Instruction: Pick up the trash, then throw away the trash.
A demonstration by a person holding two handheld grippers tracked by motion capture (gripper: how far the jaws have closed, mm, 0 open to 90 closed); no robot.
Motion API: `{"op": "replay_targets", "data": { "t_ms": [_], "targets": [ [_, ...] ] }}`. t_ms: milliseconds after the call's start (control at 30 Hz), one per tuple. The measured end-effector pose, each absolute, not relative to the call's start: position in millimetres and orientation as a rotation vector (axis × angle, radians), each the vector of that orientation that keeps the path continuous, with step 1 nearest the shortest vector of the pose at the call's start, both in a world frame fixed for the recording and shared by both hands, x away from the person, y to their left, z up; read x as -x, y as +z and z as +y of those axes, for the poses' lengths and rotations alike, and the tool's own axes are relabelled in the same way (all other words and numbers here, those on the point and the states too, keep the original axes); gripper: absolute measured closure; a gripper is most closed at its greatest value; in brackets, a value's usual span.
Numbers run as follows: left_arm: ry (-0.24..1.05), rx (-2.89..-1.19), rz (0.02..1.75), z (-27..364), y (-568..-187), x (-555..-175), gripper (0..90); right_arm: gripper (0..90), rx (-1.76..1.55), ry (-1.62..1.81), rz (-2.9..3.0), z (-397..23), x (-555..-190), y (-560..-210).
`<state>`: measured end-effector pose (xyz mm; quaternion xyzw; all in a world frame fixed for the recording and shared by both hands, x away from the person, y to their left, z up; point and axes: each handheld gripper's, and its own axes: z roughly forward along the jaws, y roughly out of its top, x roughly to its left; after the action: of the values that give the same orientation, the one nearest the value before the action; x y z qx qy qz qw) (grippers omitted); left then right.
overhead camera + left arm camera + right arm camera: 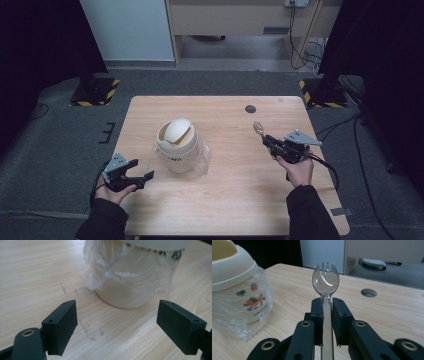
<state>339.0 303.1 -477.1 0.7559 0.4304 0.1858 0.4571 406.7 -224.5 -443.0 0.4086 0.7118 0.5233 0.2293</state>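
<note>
At seven o'clock on the light wooden table (235,195), your left gripper (140,176) rests with jaws spread wide and nothing between them. At three o'clock, your right gripper (265,139) clamps the handle of a clear plastic spork (326,282). At centre stands the cream lidded bin (176,141), lined with a clear plastic bag (130,267).
</note>
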Motion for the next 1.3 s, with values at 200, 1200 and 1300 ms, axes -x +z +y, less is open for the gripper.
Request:
{"op": "replay_targets", "data": {
  "t_ms": [200,1200,1300],
  "targets": [
    [0.491,-1.767,1.046,305,-460,-335,16.3,80.1,-1.083,1.472,1.945,-222,-401,-433],
    [0.540,-1.566,0.793,227,-377,-332,24.0,80.0,-0.827,1.672,1.884,-194,-365,-377],
    [0.525,-1.556,0.773,215,-372,-334,25.0,80.1,-0.800,1.681,1.896,-190,-360,-374]
  ]
}}
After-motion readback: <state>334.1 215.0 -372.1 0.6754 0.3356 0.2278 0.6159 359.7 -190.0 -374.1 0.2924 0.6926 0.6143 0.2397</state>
